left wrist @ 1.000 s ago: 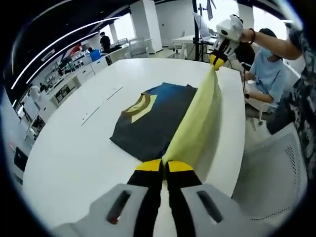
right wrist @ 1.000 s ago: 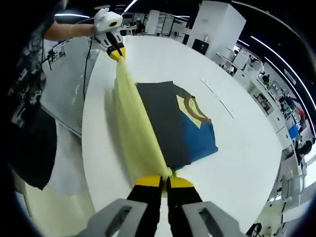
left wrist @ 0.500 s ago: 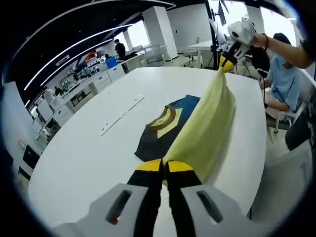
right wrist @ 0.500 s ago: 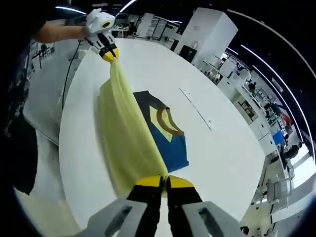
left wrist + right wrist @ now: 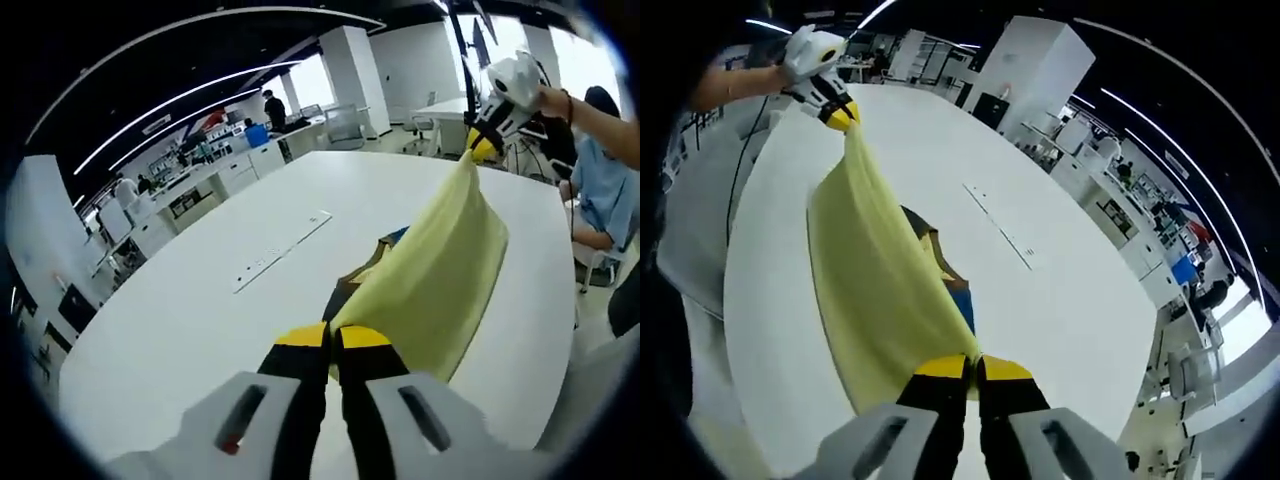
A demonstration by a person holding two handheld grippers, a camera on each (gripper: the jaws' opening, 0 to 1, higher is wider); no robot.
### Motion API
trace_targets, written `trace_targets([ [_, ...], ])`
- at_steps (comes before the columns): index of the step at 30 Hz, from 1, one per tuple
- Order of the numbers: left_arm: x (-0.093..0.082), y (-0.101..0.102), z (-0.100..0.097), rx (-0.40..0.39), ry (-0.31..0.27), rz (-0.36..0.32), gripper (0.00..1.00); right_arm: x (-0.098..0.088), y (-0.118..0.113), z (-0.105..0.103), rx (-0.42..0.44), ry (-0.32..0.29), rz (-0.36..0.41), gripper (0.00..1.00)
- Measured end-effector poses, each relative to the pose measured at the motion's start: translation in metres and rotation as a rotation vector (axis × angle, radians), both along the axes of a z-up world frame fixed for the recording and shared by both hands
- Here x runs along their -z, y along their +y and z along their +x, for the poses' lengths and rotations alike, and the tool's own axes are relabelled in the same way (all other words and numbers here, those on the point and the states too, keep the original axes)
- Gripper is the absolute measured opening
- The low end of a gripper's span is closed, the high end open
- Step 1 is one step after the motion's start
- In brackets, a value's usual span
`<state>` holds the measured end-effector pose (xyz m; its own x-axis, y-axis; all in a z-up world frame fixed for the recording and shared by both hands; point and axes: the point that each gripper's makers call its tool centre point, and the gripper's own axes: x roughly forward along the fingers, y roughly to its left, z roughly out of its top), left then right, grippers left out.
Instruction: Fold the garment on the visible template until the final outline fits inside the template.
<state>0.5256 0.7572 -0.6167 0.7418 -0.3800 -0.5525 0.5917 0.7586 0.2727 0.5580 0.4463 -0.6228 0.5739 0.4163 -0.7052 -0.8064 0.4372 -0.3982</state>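
Item 1, left gripper (image 5: 332,338): my left tongs, yellow-tipped jaws pressed together on one corner of the garment (image 5: 440,270). Seen from my right gripper view, this same tool (image 5: 836,113) sits at the far end of the cloth, a hand (image 5: 735,85) behind it.

Item 2, right gripper (image 5: 972,368): jaws likewise closed, pinching the opposite corner of the garment (image 5: 875,290). From my left gripper view it appears far ahead and to the right (image 5: 484,148), held aloft.

Item 3, garment: pale yellow side facing up, stretched as a raised sheet between my two tongs, hanging above the table (image 5: 200,300). A dark portion with blue and a tan neckline (image 5: 940,262) lies flat on the table beneath the lifted panel, just beyond the right tongs.

Item 4, table: white, broad; a long narrow slot plate (image 5: 283,250) lies left of the cloth ahead of the left tongs.

Item 5, seated person (image 5: 610,190) in light blue, beyond the table's far right edge.
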Motion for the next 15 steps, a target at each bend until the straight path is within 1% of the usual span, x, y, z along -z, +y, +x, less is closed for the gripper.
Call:
trace_targets([
  [6, 0.005, 0.003, 0.017, -0.031, -0.001, 0.001, 0.0, 0.004, 0.001, 0.016, 0.017, -0.004, -0.003, 0.0],
  [9, 0.01, 0.003, 0.024, -0.038, 0.0, 0.013, 0.0, 0.012, 0.001, 0.025, 0.033, 0.011, -0.009, 0.0],
  [12, 0.02, 0.004, 0.033, -0.04, 0.009, 0.016, 0.0, 0.02, 0.001, 0.03, 0.042, 0.026, -0.016, 0.0],
  [15, 0.03, 0.006, 0.039, -0.051, 0.024, 0.0, 0.0, 0.032, 0.001, 0.036, 0.06, 0.042, -0.014, 0.0],
])
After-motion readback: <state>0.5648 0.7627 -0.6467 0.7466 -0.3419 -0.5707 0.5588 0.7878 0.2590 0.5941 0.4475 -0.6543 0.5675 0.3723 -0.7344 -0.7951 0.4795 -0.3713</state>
